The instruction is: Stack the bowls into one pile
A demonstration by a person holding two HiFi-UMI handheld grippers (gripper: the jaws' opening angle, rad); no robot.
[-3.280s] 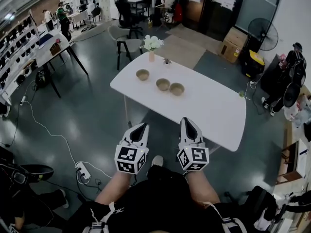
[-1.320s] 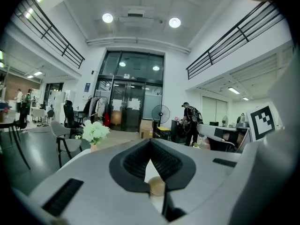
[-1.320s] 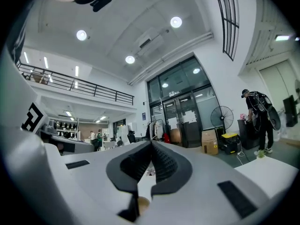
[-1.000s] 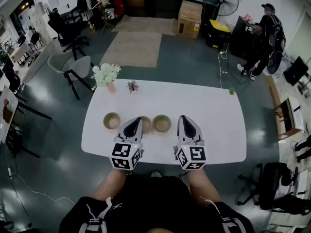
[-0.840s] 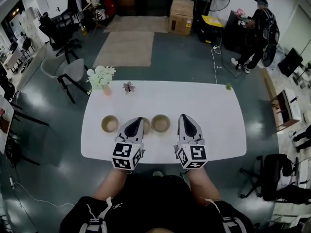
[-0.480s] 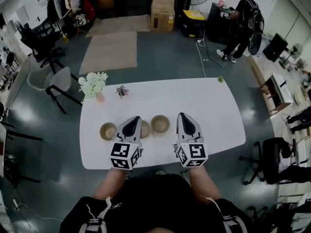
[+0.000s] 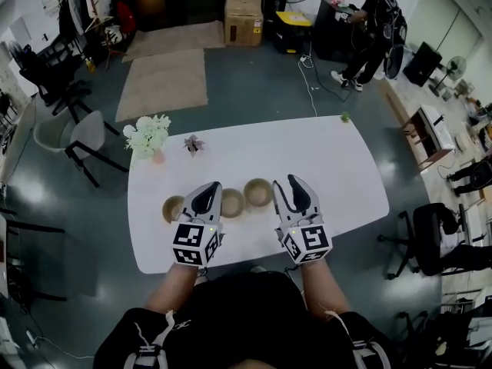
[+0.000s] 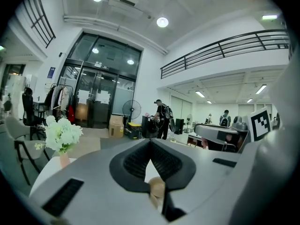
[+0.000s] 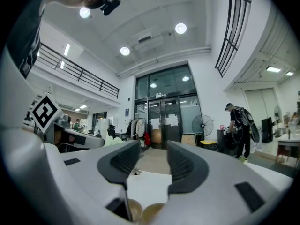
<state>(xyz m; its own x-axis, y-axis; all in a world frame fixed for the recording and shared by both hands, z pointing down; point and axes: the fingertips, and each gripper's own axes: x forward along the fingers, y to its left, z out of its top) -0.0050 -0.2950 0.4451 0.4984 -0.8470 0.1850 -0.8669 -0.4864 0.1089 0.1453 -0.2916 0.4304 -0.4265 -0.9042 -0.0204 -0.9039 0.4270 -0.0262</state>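
Three tan bowls stand in a row on the white table [image 7: 338,183]: a left bowl [image 7: 172,208], a middle bowl [image 7: 233,203] and a right bowl [image 7: 258,192]. My left gripper [image 7: 207,197] hovers over the near side between the left and middle bowls, shut and empty; in its own view one bowl [image 8: 157,189] shows below the jaws. My right gripper [image 7: 287,191] sits just right of the right bowl, its jaws opening with nothing between them. Two bowls [image 9: 152,213] peek up under the right gripper [image 9: 153,146].
A vase of white flowers [image 7: 147,137] and a small plant [image 7: 192,143] stand at the table's far left. A tiny green plant [image 7: 345,118] is at the far right corner. Chairs [image 7: 77,133] stand left, an office chair [image 7: 430,241] right. A person [image 7: 377,18] stands far back.
I have come up to the table and both grippers have moved forward over its near edge towards the bowls. The right gripper's jaws, shut before, have parted.
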